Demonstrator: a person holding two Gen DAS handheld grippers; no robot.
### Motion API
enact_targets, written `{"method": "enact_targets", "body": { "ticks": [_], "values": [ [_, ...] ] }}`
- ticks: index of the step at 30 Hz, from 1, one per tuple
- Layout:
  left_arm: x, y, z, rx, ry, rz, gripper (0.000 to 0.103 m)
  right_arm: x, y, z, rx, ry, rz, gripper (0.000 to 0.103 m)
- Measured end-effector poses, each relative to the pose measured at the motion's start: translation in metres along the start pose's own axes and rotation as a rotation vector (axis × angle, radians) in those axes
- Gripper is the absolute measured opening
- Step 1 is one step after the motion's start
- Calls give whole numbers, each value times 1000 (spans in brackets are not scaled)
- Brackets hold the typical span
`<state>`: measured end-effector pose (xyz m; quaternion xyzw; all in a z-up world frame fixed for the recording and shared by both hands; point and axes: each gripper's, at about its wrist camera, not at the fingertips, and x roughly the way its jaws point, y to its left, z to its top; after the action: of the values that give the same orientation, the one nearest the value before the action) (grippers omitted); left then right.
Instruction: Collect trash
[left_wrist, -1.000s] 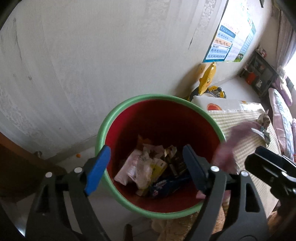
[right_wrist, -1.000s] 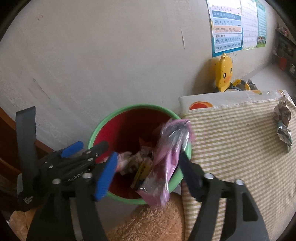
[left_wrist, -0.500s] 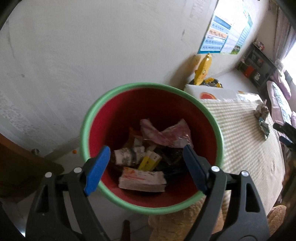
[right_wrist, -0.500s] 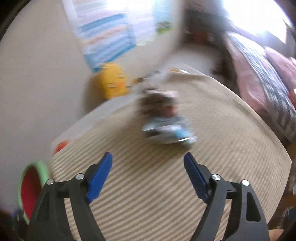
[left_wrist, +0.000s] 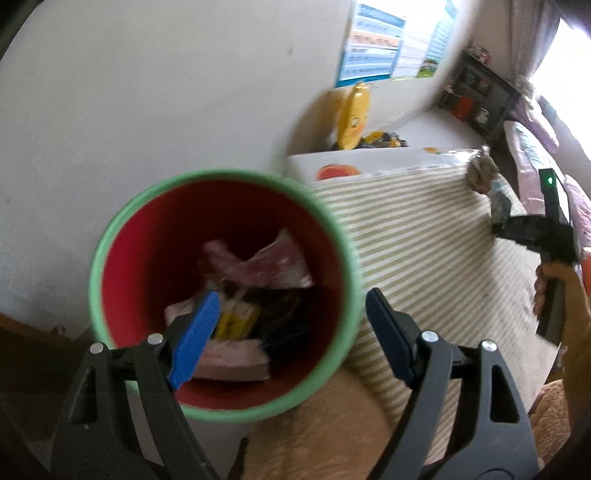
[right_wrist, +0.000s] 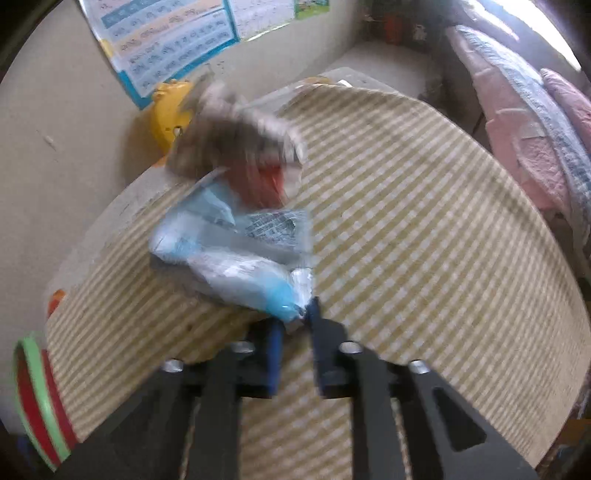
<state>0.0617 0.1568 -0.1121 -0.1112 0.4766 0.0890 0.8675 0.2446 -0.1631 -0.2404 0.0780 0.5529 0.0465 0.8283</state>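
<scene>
1. Trash first: a blue and white wrapper (right_wrist: 236, 266) lies on the checked tablecloth (right_wrist: 424, 229), and its near corner sits right at the tips of my right gripper (right_wrist: 297, 315).
2. My right fingers (right_wrist: 273, 343) have just been closing; they now stand almost together, pinched on that crinkled corner of the wrapper.
3. Most of the wrapper spreads away from my right fingertips, up and to the left in the right wrist view, flat on the cloth.
4. Just beyond it lies a second, crumpled piece of trash (right_wrist: 240, 136), brown and white with some red, touching or overlapping the wrapper's far edge; blur keeps me from telling which.
5. My left gripper (left_wrist: 291, 317) hangs over the near side of the bin (left_wrist: 110, 243), which has a green rim and a red inside.
6. My left fingers (left_wrist: 195, 332) stand wide apart with nothing between them.
7. Inside the bin, below my left fingertips, lie a pink bag (left_wrist: 266, 266), a yellow packet (left_wrist: 236, 321) and other scraps.
8. From the left wrist view, my right hand (left_wrist: 554, 291) shows far off at the table's right edge, with both pieces of trash (left_wrist: 487, 181) by it.
9. A yellow duck toy (left_wrist: 354, 118) stands by the wall behind the table, under a poster (left_wrist: 373, 55).
</scene>
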Motion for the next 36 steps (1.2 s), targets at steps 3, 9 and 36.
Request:
{"method": "enact_targets", "body": {
  "ticks": [3, 9, 36],
  "values": [
    [5, -32, 17, 41, -23, -49, 78, -27, -13, -19, 0, -42, 54, 7],
    [32, -124, 71, 145, -97, -140, 86, -77, -50, -55, 65, -64, 128, 7],
    [165, -293, 126, 274, 62, -133, 26, -117, -83, -122, 101, -125, 116, 8]
  ]
}}
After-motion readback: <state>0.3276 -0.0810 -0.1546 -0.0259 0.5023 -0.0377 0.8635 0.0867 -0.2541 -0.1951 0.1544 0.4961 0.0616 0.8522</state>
